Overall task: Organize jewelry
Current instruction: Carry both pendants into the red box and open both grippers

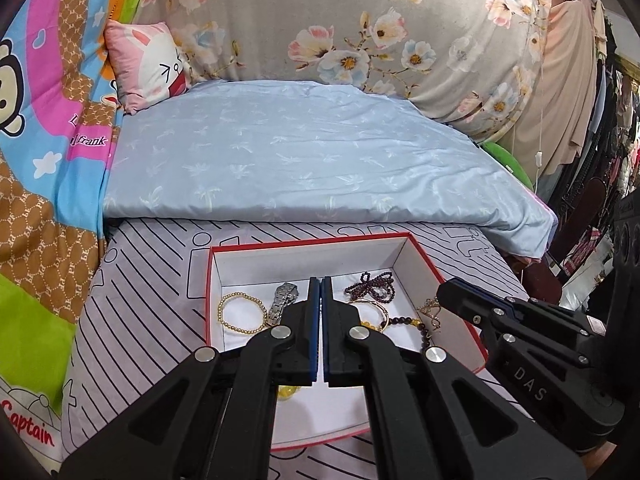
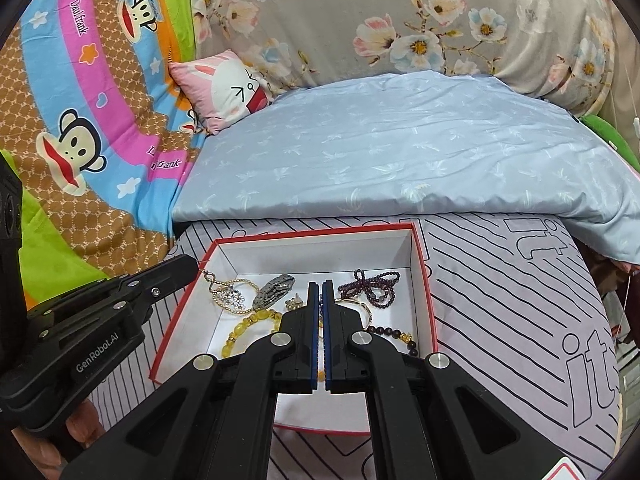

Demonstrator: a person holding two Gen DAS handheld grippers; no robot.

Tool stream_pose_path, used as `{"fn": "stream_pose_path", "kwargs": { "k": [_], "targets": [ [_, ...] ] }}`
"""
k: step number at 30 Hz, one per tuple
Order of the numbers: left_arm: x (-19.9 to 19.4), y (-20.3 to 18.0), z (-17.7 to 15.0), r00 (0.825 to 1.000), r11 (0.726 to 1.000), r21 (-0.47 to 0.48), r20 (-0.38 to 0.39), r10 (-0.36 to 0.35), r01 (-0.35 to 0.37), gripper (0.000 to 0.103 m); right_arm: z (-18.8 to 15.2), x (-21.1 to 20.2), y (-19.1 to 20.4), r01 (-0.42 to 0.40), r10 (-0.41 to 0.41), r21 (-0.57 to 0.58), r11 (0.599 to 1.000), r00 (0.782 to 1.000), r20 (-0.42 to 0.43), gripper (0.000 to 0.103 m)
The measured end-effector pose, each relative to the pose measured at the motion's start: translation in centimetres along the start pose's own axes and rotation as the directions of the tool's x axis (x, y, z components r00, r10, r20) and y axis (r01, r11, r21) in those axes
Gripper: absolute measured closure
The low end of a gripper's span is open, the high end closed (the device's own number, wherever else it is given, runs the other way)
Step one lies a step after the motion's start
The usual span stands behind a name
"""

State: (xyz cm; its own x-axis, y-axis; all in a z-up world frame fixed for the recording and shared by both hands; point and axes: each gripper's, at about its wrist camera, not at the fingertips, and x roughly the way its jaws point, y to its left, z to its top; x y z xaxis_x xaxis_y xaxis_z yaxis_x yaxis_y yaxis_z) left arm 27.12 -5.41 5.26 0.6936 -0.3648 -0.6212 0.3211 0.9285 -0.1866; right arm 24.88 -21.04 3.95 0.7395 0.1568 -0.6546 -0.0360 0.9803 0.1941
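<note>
A red-edged white box lies on the striped bedsheet and holds the jewelry. Inside are a gold bead bracelet, a silver watch, dark purple beads, a gold bangle, a yellow bead bracelet and a gold pendant chain. My left gripper is shut over the box's middle; in the right wrist view its tip holds the chain. My right gripper is shut above the box; in the left wrist view it is at the box's right edge.
A folded light blue quilt lies behind the box. A pink rabbit pillow and a floral duvet sit further back. A cartoon monkey blanket covers the left. Clothes hang at the right.
</note>
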Motion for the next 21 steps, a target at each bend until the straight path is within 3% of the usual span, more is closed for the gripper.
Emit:
{"fn": "stream_pose_path", "kwargs": {
  "k": [21],
  "targets": [
    [3.9,0.0,-0.1,0.999,1.0,0.0,-0.045,0.005,-0.005,0.103,-0.9,3.9,-0.8,0.015,-0.014,0.016,1.0,0.999,-0.051,0.102]
  ]
}}
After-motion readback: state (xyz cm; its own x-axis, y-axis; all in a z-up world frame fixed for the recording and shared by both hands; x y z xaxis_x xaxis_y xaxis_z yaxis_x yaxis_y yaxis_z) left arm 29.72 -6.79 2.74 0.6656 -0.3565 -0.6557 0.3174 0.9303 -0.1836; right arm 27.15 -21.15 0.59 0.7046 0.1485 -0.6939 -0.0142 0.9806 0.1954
